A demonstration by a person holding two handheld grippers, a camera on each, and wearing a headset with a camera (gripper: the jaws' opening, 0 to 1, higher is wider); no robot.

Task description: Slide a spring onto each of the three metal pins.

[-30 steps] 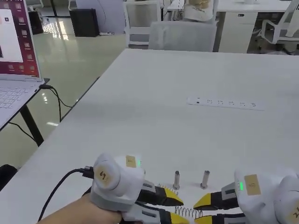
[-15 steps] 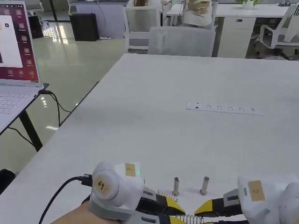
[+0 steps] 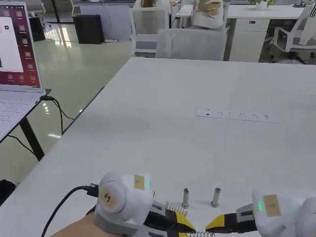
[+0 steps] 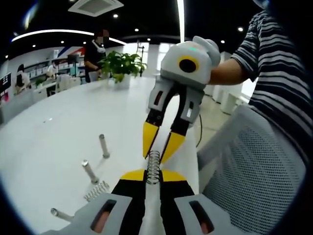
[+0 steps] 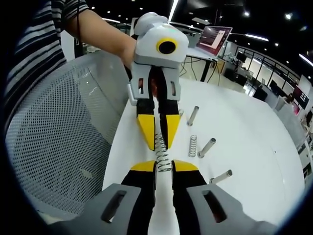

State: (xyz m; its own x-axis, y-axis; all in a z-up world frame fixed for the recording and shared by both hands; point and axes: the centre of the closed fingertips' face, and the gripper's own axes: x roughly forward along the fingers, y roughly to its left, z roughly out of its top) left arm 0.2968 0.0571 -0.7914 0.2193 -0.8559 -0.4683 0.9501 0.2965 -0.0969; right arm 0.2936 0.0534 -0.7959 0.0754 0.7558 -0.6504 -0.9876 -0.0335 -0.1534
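White tabletop (image 3: pixel 197 148) | left tongs (image 4: pixel 153 177), right tongs (image 5: pixel 164 166) both pinching one spring (image 4: pixel 154 164) end-to-end | pin (image 4: pixel 103 146) standing ten o'clock from left tongs

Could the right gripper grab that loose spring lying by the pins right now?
Probably not yet: the right gripper and left gripper are both shut on one held spring. The loose spring itself lies near, unblocked.

Head view looks down; 2 gripper views face across a spring (image 4: pixel 153 166).
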